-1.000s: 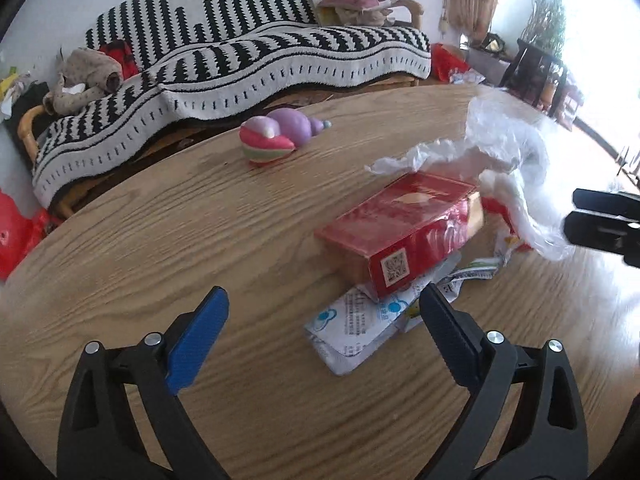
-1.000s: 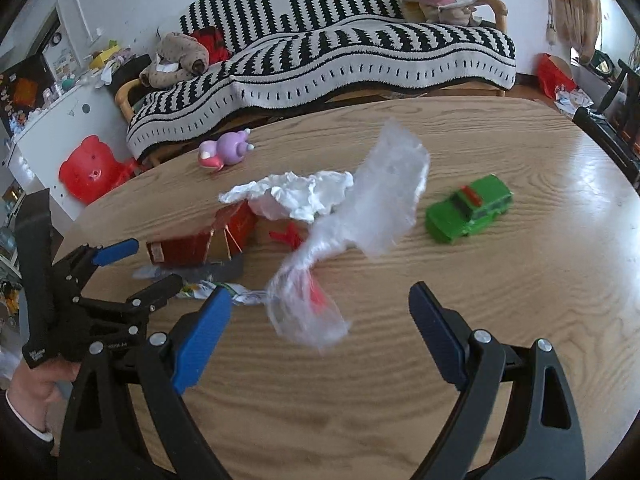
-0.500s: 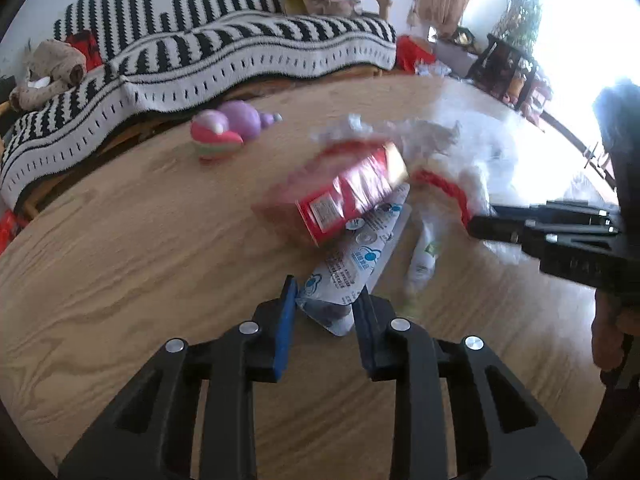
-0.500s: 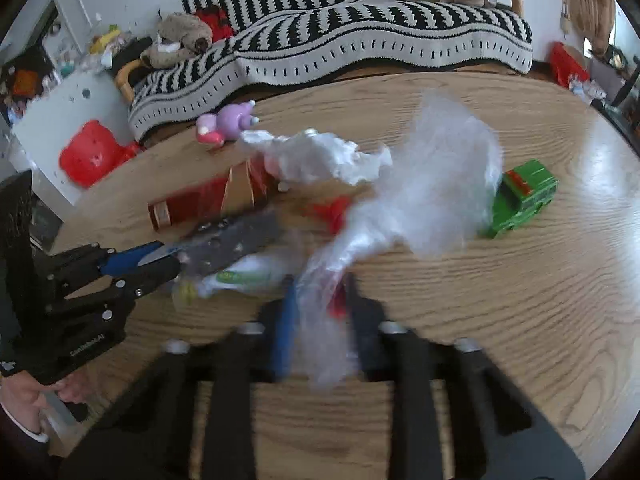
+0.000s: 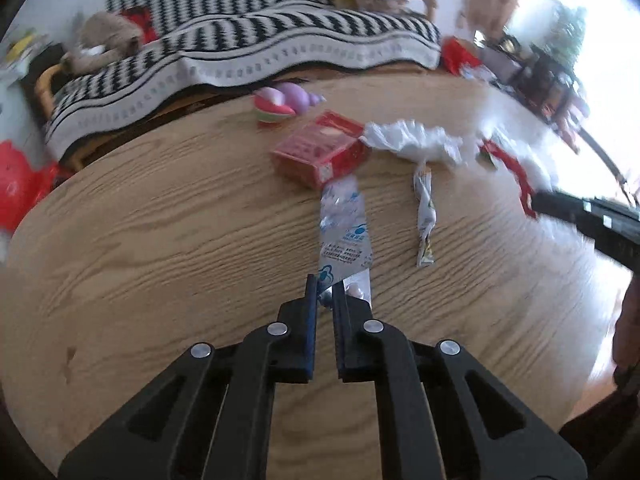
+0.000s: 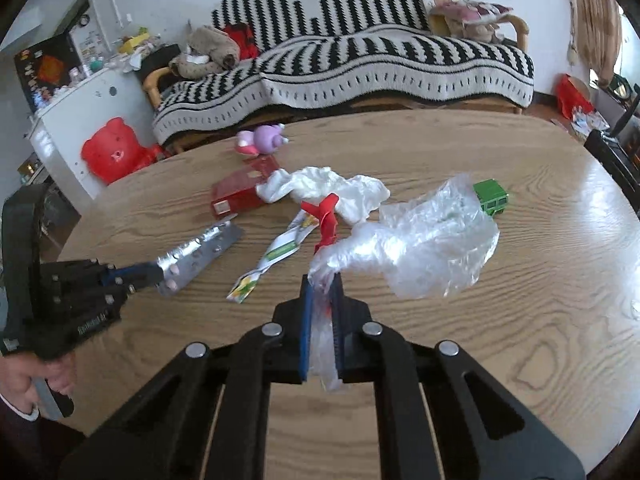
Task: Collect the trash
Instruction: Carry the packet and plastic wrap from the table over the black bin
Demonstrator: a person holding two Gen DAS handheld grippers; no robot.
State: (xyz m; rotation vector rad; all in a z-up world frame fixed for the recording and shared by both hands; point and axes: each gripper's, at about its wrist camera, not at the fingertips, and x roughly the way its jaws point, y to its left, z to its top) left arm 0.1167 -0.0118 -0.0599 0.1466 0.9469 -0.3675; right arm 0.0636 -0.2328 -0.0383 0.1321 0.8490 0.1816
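Observation:
My left gripper (image 5: 325,285) has its jaws closing, pads pinched on the near end of a silver foil blister pack (image 5: 343,224), which slopes up off the wooden table (image 5: 160,220). In the right wrist view the same left gripper (image 6: 158,276) holds the pack (image 6: 200,250) at the left. My right gripper (image 6: 322,280), jaws closing, grips the twisted neck of a clear plastic bag (image 6: 424,248), lifted with a red strip (image 6: 326,220) in it. A red box (image 6: 240,194), a white crumpled bag (image 6: 324,188) and a yellow-green sachet (image 6: 280,252) lie behind.
A pink and purple toy (image 6: 260,140) sits near the table's far edge, a green toy car (image 6: 491,196) at the right behind the bag. A sofa with a striped blanket (image 6: 360,64) stands beyond the table. A hand (image 6: 24,384) holds the left gripper.
Both grippers went from wide open to shut, the left on the foil pack, the right on the clear bag. Both rose, and the pack slid out from under the red box.

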